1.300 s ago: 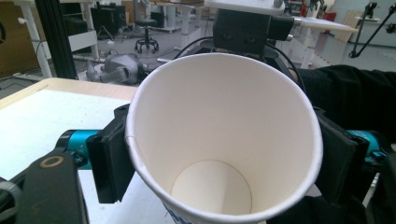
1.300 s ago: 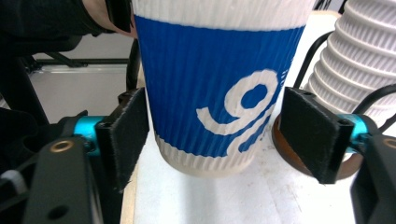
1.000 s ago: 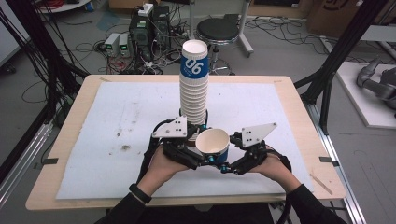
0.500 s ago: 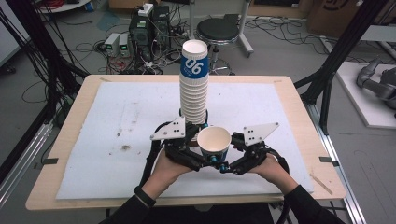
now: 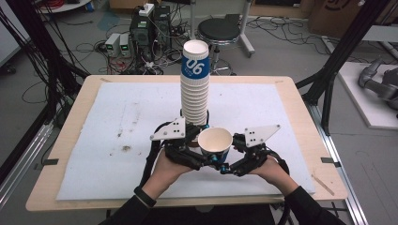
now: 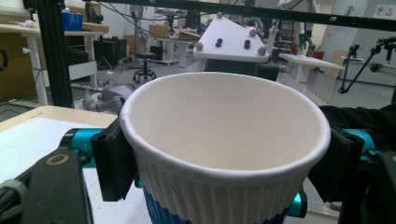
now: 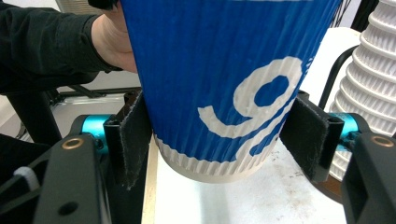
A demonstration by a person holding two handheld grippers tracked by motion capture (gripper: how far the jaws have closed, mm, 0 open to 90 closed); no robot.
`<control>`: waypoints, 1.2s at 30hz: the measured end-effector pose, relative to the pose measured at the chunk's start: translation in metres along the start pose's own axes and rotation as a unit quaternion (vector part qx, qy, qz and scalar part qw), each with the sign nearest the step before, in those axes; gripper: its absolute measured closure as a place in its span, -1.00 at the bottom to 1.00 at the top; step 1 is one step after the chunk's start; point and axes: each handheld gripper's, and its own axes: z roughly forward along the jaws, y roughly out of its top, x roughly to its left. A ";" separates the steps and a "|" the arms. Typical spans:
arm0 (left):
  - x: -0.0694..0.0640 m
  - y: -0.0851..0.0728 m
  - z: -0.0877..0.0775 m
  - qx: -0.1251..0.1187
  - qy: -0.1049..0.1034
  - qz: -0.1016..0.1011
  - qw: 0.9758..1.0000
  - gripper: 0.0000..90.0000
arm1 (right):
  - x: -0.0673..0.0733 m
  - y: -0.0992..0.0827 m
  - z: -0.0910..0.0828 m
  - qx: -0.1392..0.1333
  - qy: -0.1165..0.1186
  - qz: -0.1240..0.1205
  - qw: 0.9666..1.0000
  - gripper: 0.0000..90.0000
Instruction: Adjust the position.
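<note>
Now the right gripper (image 5: 228,165) clamps one blue paper cup (image 5: 215,144), its pads on the ribbed wall. Meanwhile the left gripper (image 5: 202,161), whose jaws have just been closing, flanks the cup's rim. Otherwise, nothing has shifted: one cup stack (image 5: 195,84) stands just behind on the white mat (image 5: 112,122).

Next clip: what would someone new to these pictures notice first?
The tall stack of ribbed paper cups at mid-table, its blue top cup marked 06, towers over everything. Just in front of it, near the table's front edge, one blue cup stands open-mouthed between both hands. The right tongs clamp its blue wall low down, and the left tongs sit at its left side.
</note>
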 end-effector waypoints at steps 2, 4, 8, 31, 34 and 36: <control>0.000 0.000 0.000 0.002 0.000 0.001 1.000 -0.49 | 0.000 0.000 0.000 0.000 0.000 0.001 1.000 -0.35; 0.000 0.000 0.000 0.003 0.001 0.002 1.000 -0.49 | 0.000 0.000 0.001 -0.002 0.002 0.011 1.000 -0.45; 0.001 -0.002 0.000 0.000 0.000 0.001 1.000 -0.49 | -0.001 0.000 0.001 -0.023 0.011 0.039 0.999 -0.55; -0.001 -0.006 0.005 0.004 -0.003 0.006 1.000 -0.62 | -0.002 0.002 0.004 -0.047 0.032 0.065 0.996 -0.44; -0.001 -0.005 0.005 0.000 -0.009 0.003 1.000 -0.67 | -0.001 0.002 0.003 -0.045 0.030 0.062 0.997 -0.44; -0.001 -0.003 0.003 0.001 -0.003 0.006 1.000 -0.75 | -0.001 0.003 0.002 -0.048 0.026 0.058 0.997 -0.44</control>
